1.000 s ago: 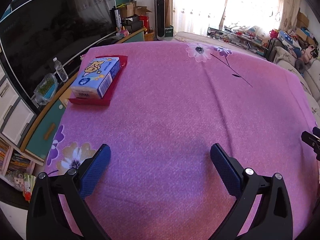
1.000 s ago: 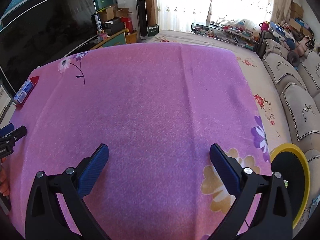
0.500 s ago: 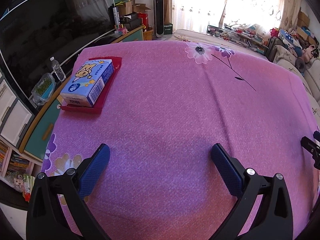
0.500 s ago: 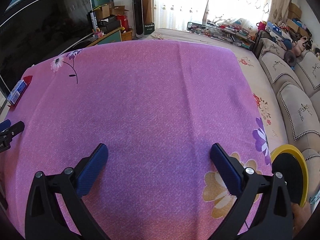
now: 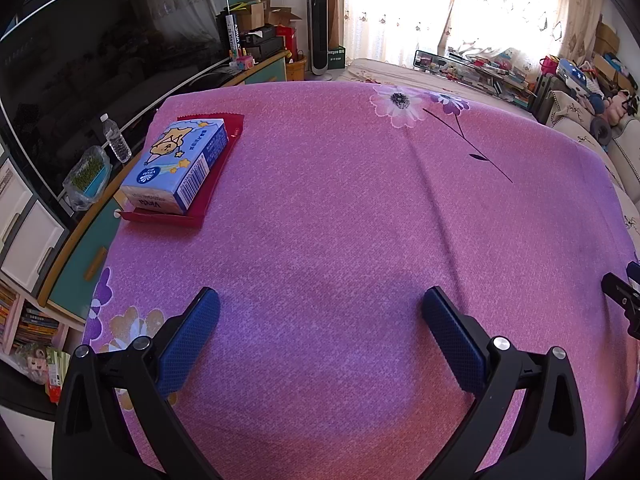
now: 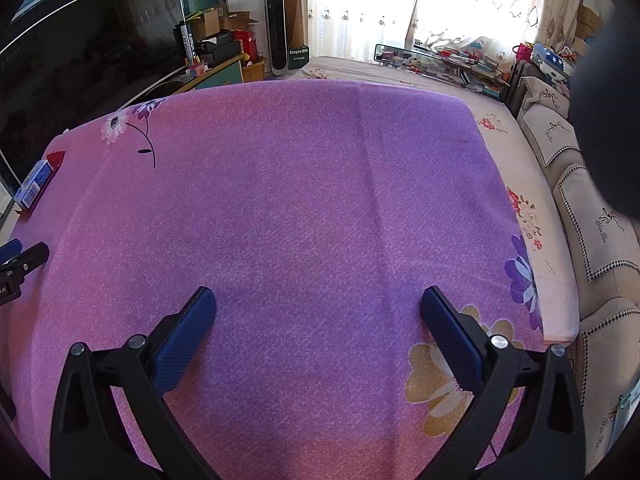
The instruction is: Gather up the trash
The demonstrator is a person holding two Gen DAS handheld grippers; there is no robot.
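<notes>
A blue tissue pack (image 5: 176,166) lies on a flat red wrapper (image 5: 208,196) at the far left of the pink flowered cloth (image 5: 360,220). My left gripper (image 5: 320,308) hovers open over the cloth, nothing between its blue pads, well short of the pack. My right gripper (image 6: 318,306) is open too, over the middle of the cloth. In the right wrist view the tissue pack (image 6: 34,184) shows small at the left edge. Each gripper's tip peeks into the other's view at the side.
A big dark TV screen (image 5: 100,60) and a teal cabinet (image 5: 80,256) with a water bottle (image 5: 114,140) run along the left. A sofa (image 6: 580,216) flanks the right side. A dark blurred shape (image 6: 608,92) covers the upper right of the right wrist view.
Both grippers shifted; the tissue pack slid left and down in the left view, then back a little. The yellow-rimmed black bin left the right view, and a dark shape entered at upper right.
</notes>
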